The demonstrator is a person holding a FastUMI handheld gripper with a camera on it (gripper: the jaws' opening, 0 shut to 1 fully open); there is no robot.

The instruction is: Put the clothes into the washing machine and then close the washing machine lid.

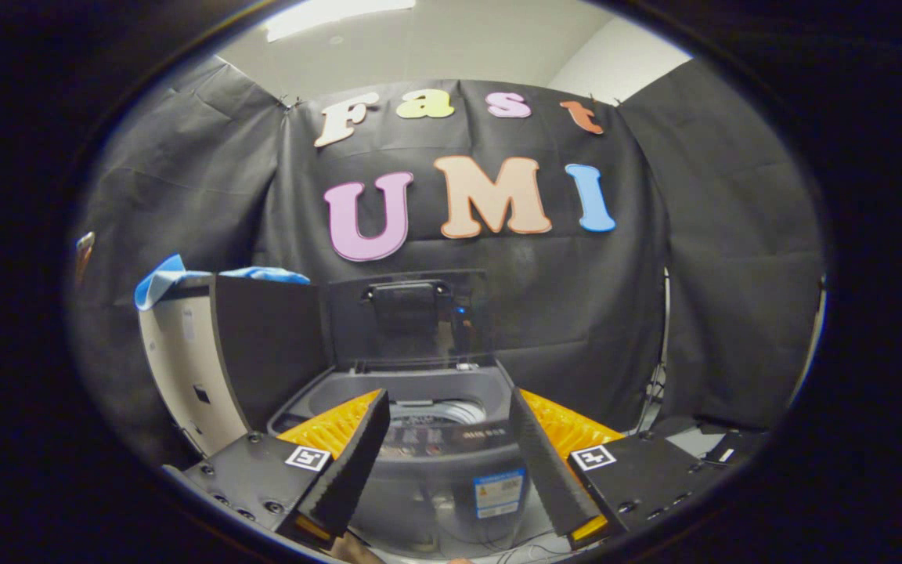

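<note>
A small grey top-loading washing machine (451,470) stands just ahead of my fingers, its drum opening (437,410) showing between them. Its dark see-through lid (412,317) stands raised upright at the back. Blue clothes (185,280) lie on top of a white and black cabinet (224,360) to the left of the machine, beyond my left finger. My gripper (445,407) is open, with nothing held between the black and orange fingers (345,462).
Black cloth walls close in behind and on both sides of the machine. Cables and a thin pole (664,352) run down the right wall. A low dark surface (721,446) lies at the right, beyond my right finger.
</note>
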